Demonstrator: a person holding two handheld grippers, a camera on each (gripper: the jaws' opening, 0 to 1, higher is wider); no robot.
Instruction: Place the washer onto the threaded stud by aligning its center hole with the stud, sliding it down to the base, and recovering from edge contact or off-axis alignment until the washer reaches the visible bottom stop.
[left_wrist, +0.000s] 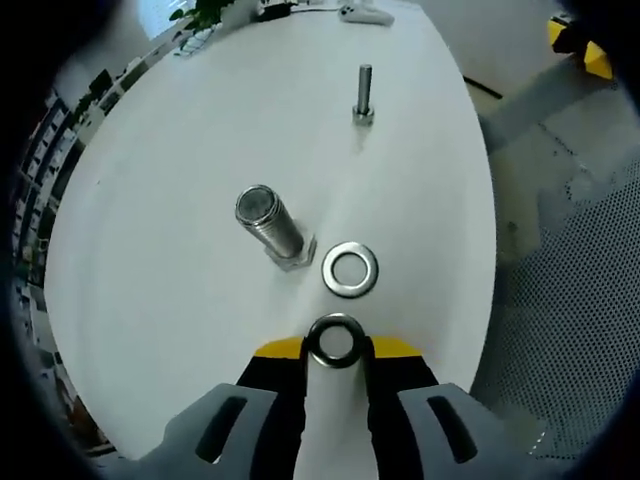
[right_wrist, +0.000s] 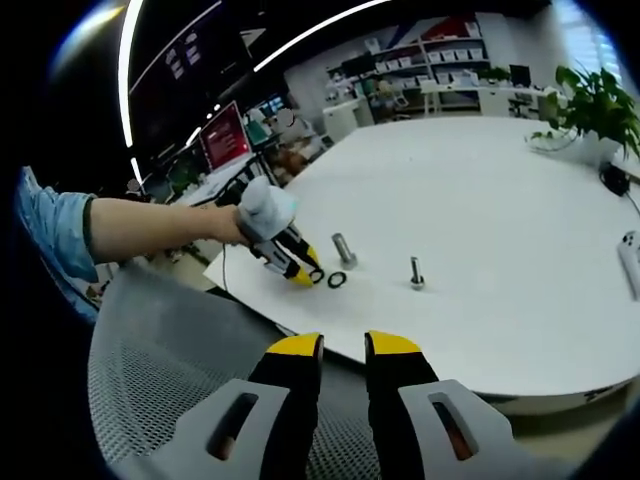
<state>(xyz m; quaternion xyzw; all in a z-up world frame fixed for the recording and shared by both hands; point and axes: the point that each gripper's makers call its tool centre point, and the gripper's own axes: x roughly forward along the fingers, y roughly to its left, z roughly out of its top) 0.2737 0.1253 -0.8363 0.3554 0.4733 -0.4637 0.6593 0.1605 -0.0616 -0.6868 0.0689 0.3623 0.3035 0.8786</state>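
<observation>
White surface (left_wrist: 150, 250) — my left tongs (left_wrist: 336, 352) pinch 1 washer (left_wrist: 336, 340) by its rim: thin, stiff, slippery; big stud (left_wrist: 270, 222) near; right tongs (right_wrist: 343, 350) narrow, empty.

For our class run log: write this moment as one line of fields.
left gripper: shut on washer | second washer: flat on table beside large bolt | small bolt: upright | right gripper: open

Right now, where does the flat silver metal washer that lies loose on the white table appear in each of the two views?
Left gripper view: the flat silver metal washer lies just below centre, right of the large threaded stud.
Right gripper view: the same washer is a small ring left of centre, in front of that stud.
Shared landmark: the small upright bolt on the round white table.
</observation>
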